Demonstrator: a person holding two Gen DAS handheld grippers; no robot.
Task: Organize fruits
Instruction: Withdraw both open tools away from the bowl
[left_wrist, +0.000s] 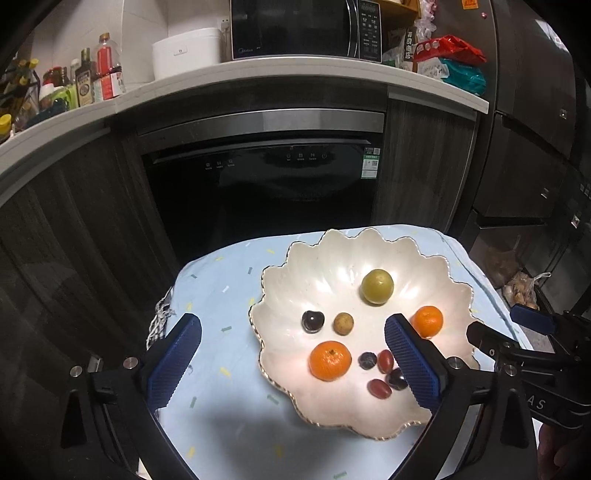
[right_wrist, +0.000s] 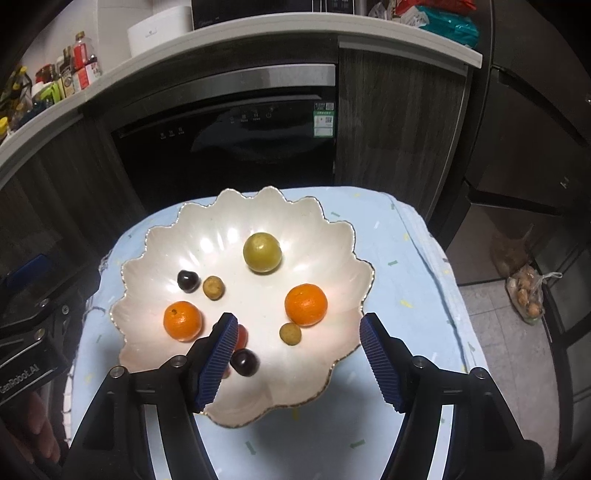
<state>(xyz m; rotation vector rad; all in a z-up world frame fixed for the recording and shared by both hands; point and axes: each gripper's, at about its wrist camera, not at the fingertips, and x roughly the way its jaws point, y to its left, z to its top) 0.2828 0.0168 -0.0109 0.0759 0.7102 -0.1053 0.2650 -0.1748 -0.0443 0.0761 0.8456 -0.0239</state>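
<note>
1. Fruits all lie inside the scalloped pearl-white ceramic plate (right_wrist: 343, 236) on the pale blue cloth-covered table (right_wrist: 413, 258).
2. Small brown-green round fruit (right_wrist: 290, 333) sits near the plate's near-right edge, just ahead of the right gripper (right_wrist: 298, 354), between its fingers.
3. Right gripper: wide open, empty; nearer hand.
4. Left gripper (left_wrist: 293, 354): wide open, empty, over the plate's left edge.

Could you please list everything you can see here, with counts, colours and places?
plate: one, pearly white, scalloped, on the cloth
cloth: one, pale blue, under the plate
oranges: two, orange, on the plate
green fruit: one, yellow-green, at the plate's far side
small brown fruits: two, tan, on the plate
dark and red small fruits: five, near side and left
left gripper: blue jaws open, empty
right gripper: blue jaws open, empty
</note>
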